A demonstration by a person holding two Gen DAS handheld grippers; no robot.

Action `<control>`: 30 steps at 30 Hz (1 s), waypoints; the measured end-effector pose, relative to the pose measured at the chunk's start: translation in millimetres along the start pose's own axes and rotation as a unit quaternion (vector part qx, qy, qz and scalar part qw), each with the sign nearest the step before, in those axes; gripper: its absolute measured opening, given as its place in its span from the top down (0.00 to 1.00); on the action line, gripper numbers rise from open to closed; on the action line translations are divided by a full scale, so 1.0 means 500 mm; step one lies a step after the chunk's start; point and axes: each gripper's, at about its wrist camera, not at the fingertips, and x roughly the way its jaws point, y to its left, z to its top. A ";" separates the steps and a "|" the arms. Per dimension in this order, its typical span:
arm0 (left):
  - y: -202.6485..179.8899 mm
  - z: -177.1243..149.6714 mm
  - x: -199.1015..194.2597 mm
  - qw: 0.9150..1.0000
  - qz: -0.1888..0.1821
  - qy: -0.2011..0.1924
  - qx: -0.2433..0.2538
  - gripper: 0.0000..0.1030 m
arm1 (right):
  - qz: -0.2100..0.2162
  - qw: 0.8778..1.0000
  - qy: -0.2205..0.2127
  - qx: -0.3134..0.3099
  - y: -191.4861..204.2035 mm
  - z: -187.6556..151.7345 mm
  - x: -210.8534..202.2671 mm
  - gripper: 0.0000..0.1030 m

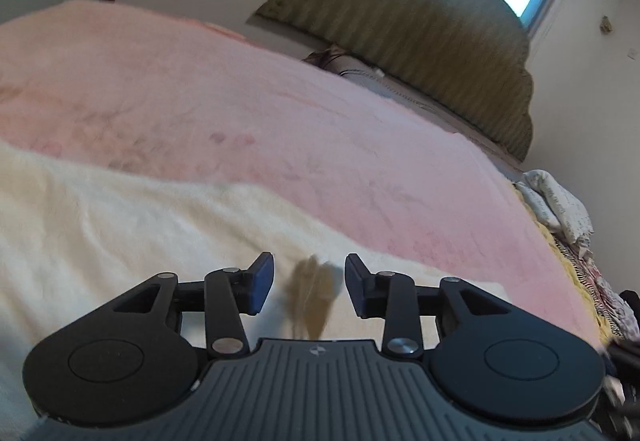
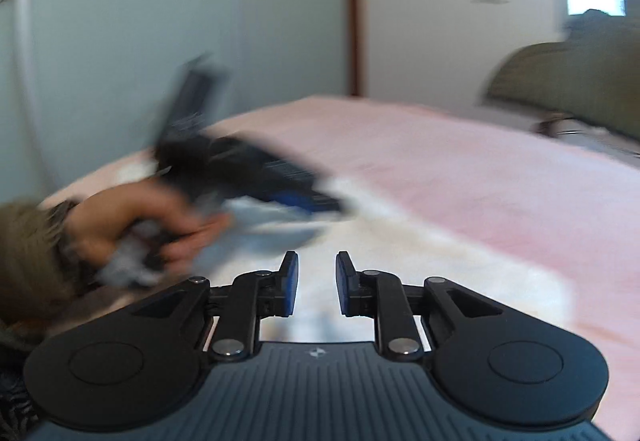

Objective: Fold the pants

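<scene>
pink bed | pants cream, fluffy, flat | L tool + R tool parted, empty

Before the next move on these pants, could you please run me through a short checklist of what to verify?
1. Left claw free of cloth: ok. Its jaws stand apart; a blurred tan scrap shows in the gap, untouched by the pads.
2. Right claw free of cloth: ok. Its jaws stand apart, with nothing between them.
3. Pants located: cannot tell. Only a cream fabric lies under both claws on the pink blanket; its shape is not readable.
4. Fold state: cannot tell. No leg, waistband or fold edge shows.
5. Claws apart from each other: ok. In the right wrist view the left hand sits off to the side, blurred.
</scene>
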 end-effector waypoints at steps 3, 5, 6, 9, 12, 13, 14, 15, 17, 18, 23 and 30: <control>-0.051 -0.001 0.004 0.998 -0.056 0.016 0.035 0.39 | -0.092 0.995 0.036 0.007 -0.080 0.006 0.022 0.81; -0.085 -0.010 0.023 0.994 -0.078 0.034 0.062 0.36 | -0.118 0.991 0.063 0.004 -0.114 0.005 0.052 0.81; -0.098 -0.015 0.038 0.993 -0.080 0.045 0.073 0.35 | -0.118 0.990 0.071 0.005 -0.126 0.005 0.068 0.81; -0.099 -0.029 0.115 0.992 -0.048 0.090 0.080 0.38 | -0.116 0.988 0.104 0.019 -0.159 0.003 0.124 0.81; -0.085 -0.030 0.128 0.991 -0.052 0.099 0.073 0.39 | -0.127 0.981 0.144 0.025 -0.175 -0.018 0.165 0.81; -0.089 -0.029 0.115 0.991 -0.048 0.094 0.079 0.39 | -0.129 0.982 0.137 0.031 -0.170 -0.017 0.158 0.81; -0.096 -0.030 0.097 0.991 -0.045 0.084 0.088 0.38 | -0.139 0.982 0.129 0.029 -0.161 -0.017 0.141 0.81; -0.101 -0.032 0.078 0.992 -0.042 0.071 0.098 0.37 | -0.150 0.982 0.116 0.023 -0.152 -0.016 0.119 0.81; -0.106 -0.040 0.048 0.991 -0.042 0.053 0.112 0.34 | -0.155 0.984 0.086 0.024 -0.141 -0.020 0.064 0.81; -0.105 -0.046 0.038 0.991 -0.045 0.048 0.113 0.32 | -0.147 0.986 0.073 0.027 -0.134 -0.023 0.040 0.81; -0.093 -0.095 0.058 0.987 -0.022 0.069 0.142 0.33 | -0.098 0.986 0.132 -0.018 -0.073 -0.085 0.009 0.81; -0.095 -0.100 -0.016 0.992 -0.042 0.034 0.118 0.31 | -0.133 0.986 0.099 -0.002 -0.054 -0.098 -0.046 0.79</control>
